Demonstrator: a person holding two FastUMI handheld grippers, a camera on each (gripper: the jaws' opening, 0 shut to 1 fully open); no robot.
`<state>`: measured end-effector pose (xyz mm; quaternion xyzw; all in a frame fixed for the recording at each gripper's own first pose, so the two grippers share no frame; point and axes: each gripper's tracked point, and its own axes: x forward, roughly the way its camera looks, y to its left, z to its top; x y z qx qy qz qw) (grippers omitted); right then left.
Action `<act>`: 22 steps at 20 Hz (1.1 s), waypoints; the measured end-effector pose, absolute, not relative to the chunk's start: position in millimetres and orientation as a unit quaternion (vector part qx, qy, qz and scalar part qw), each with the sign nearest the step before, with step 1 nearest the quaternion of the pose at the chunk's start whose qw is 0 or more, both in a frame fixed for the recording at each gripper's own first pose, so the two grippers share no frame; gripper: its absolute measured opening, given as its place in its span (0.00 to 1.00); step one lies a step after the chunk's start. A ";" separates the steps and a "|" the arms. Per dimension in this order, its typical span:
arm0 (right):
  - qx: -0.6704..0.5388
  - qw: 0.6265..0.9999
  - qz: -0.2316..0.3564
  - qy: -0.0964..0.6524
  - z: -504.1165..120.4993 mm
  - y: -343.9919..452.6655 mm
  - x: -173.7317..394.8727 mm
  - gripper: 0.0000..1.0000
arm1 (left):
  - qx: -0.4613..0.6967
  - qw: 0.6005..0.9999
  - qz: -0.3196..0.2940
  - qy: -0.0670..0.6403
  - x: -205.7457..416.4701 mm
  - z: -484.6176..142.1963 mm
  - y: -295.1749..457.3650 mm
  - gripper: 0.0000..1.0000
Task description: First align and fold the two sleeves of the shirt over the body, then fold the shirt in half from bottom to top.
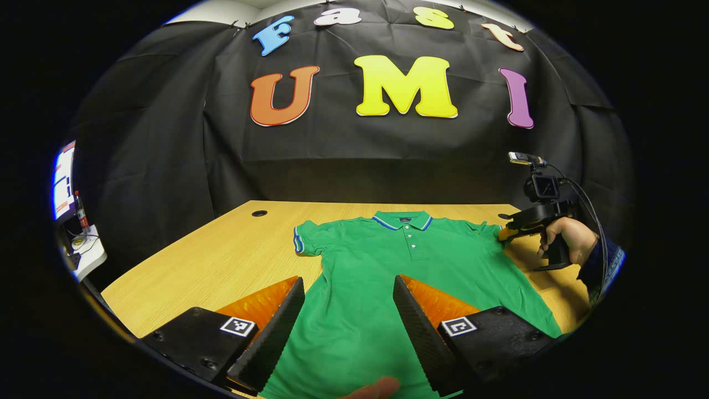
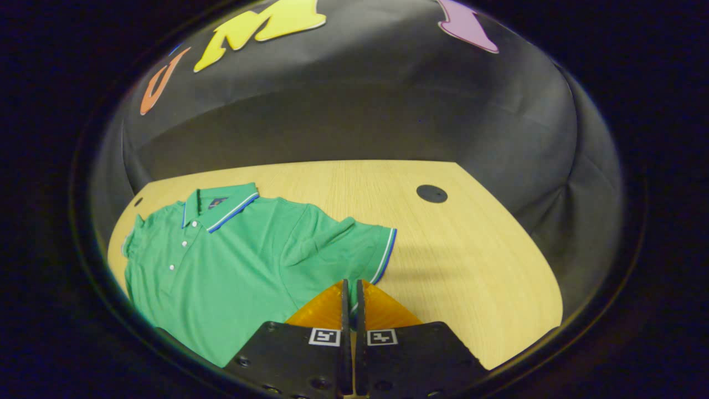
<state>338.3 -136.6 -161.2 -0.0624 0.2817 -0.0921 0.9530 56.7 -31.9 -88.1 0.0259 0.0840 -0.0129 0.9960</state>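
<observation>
Wooden table (image 1: 221,260) | green polo shirt (image 1: 382,266) — flat (sleeves unfolded)

Nothing here for you to read off as words or numbers. Your left gripper (image 1: 349,288) carries two small square black-and-white coded markers (image 1: 238,326), one on each finger mount, patterns only. Your right gripper (image 2: 350,291) carries the same kind of pair (image 2: 324,336). The shirt (image 1: 376,277) has a small dark tag inside the collar (image 2: 217,203), too small to make out.
</observation>
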 end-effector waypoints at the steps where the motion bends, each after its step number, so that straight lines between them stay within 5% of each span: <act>1: -0.080 0.954 -0.091 0.274 -154.8 -135.2 337.9 0.03 | 0.026 0.996 -0.012 0.084 56.8 -87.9 -30.7 1.00; 8: -0.154 0.961 -0.079 0.216 -116.6 -94.8 342.2 0.03 | 0.017 0.996 -0.017 0.091 60.1 -91.7 -29.5 1.00; 16: -0.171 0.968 0.001 0.183 -112.5 6.2 341.7 0.03 | 0.014 0.996 -0.008 0.089 61.0 -88.2 -20.4 1.00; 18: -0.155 0.969 0.032 0.190 -121.7 30.7 335.5 0.13 | 0.014 0.996 -0.003 0.087 60.9 -86.7 -17.0 1.00; 19: -0.146 0.969 0.044 0.192 -123.8 38.9 331.6 0.34 | 0.012 0.996 -0.002 0.086 60.7 -84.8 -15.8 1.00; 20: -0.139 0.970 0.047 0.192 -123.9 43.9 326.9 0.45 | 0.009 0.996 -0.001 0.086 59.7 -84.0 -13.7 1.00; 21: -0.135 0.973 0.043 0.184 -118.9 44.1 321.9 0.70 | 0.006 0.996 0.001 0.084 59.0 -82.7 -11.4 1.00; 22: -0.130 0.975 0.043 0.174 -113.1 45.7 316.4 0.82 | 0.003 0.997 0.002 0.083 59.2 -81.7 -10.1 1.00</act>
